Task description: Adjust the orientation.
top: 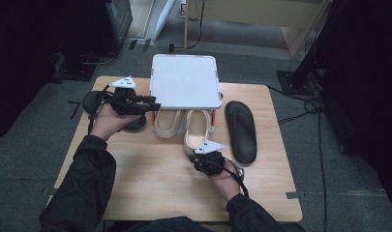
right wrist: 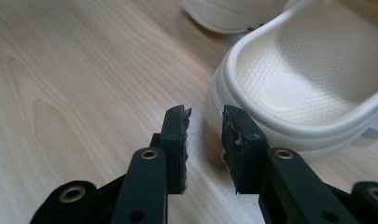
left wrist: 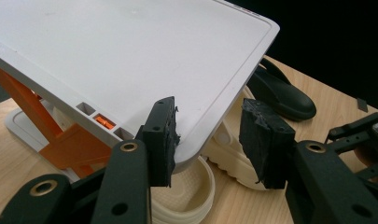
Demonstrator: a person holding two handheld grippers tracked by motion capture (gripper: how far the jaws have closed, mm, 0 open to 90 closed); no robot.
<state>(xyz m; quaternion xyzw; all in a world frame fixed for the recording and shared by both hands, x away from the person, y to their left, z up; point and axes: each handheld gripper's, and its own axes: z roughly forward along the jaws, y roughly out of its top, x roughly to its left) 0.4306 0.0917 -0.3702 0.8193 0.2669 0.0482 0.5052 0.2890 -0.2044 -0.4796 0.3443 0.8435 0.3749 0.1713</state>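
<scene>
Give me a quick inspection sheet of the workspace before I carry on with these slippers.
Surface: wooden table, bare at the near side.
Job's things: two cream slippers toe-first under the white rack shelf, heels sticking out; one black slipper flat to the right of the rack, another dark one behind the left hand.
Clutter: nothing seen.
Grippers: left gripper open, its jaws either side of the shelf's corner; right gripper open with nothing between the jaws, just short of the nearer cream slipper's heel.
Cables: one trails from each gripper; more on the floor at right.
Surroundings: grey carpet, dark stands, a wooden panel behind.
</scene>
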